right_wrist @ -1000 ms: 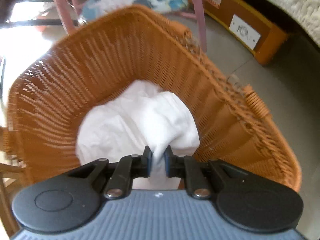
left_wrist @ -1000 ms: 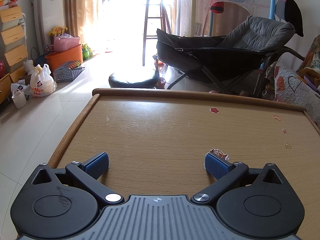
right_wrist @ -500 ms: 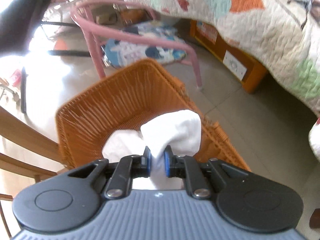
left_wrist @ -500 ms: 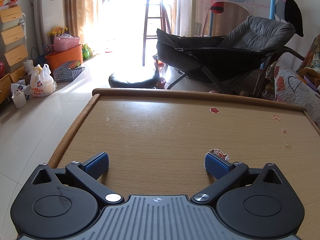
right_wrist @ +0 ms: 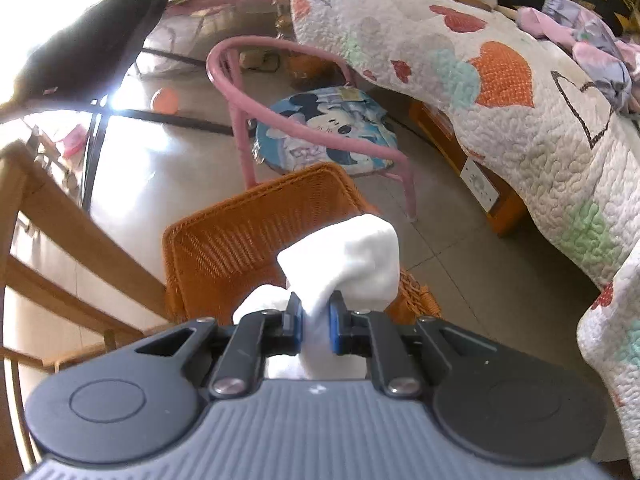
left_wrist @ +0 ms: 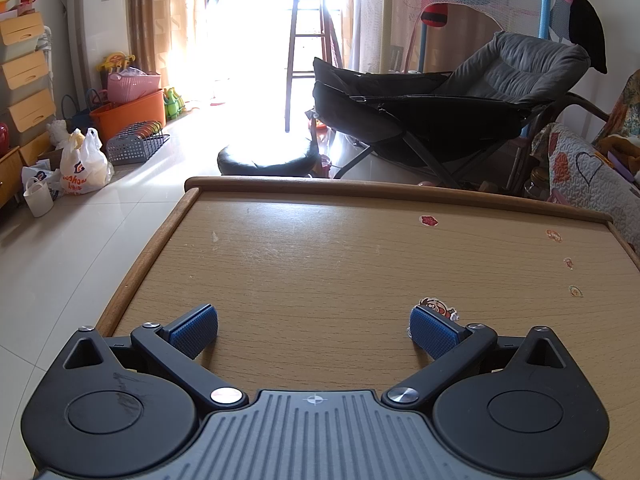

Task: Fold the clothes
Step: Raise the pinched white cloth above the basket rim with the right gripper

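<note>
Our right gripper (right_wrist: 314, 322) pinches a white garment (right_wrist: 352, 260), bunched above the wicker basket (right_wrist: 240, 240); our left gripper (left_wrist: 314, 330) waits spread wide over the wooden table (left_wrist: 360, 260).

Strong daylight floods through the curtained doorway (left_wrist: 256, 40) at twelve o'clock, washing out the pale tiled floor (left_wrist: 80, 240). A grey reclining chair (left_wrist: 460, 112) sits at two o'clock, storage drawers (left_wrist: 24, 80) at nine, a tall stool (left_wrist: 308, 52) between.
</note>
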A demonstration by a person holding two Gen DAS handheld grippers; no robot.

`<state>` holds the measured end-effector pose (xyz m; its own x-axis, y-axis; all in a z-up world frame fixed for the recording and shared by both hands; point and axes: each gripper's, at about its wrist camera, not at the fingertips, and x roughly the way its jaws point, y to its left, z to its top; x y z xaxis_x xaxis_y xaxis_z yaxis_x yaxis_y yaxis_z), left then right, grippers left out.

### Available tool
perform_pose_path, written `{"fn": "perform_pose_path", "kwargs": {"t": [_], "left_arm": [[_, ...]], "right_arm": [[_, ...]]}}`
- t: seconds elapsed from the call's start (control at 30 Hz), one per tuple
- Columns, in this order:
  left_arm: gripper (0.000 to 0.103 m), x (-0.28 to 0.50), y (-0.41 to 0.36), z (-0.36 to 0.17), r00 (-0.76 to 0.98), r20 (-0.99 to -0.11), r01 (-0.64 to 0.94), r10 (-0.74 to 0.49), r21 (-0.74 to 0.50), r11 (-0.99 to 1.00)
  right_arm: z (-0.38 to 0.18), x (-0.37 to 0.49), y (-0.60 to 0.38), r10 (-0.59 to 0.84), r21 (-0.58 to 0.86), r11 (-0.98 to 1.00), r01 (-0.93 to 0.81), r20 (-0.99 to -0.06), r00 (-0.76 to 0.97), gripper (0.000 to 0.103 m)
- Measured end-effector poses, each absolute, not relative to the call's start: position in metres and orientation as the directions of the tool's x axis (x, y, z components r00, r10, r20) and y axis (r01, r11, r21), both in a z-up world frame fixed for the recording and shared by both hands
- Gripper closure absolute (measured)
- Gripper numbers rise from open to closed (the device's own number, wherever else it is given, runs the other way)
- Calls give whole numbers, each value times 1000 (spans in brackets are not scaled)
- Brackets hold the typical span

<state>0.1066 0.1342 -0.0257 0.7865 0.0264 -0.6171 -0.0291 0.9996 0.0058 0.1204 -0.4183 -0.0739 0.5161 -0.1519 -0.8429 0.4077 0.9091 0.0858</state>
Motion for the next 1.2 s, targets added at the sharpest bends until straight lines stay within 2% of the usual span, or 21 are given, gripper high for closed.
{"fn": "perform_pose_path", "kwargs": {"t": [0.33,0.9,1.0,1.2], "left_arm": [[0,107,135,-26,787,-617,-29,26,6,1000],[0,107,134,-26,786,-617,-29,27,6,1000],[0,107,134,-26,787,-617,-29,27,6,1000],[0,107,135,-26,787,-617,-29,27,6,1000]], "right_arm": [[-54,111,-419,-109,132,908,398,-842,528,89],[30,103,-408,-59,144,954,264,-770,635,89],[27,108,-406,-46,140,959,246,-781,623,89],[-35,129,-406,-34,137,950,280,-847,530,89]]}}
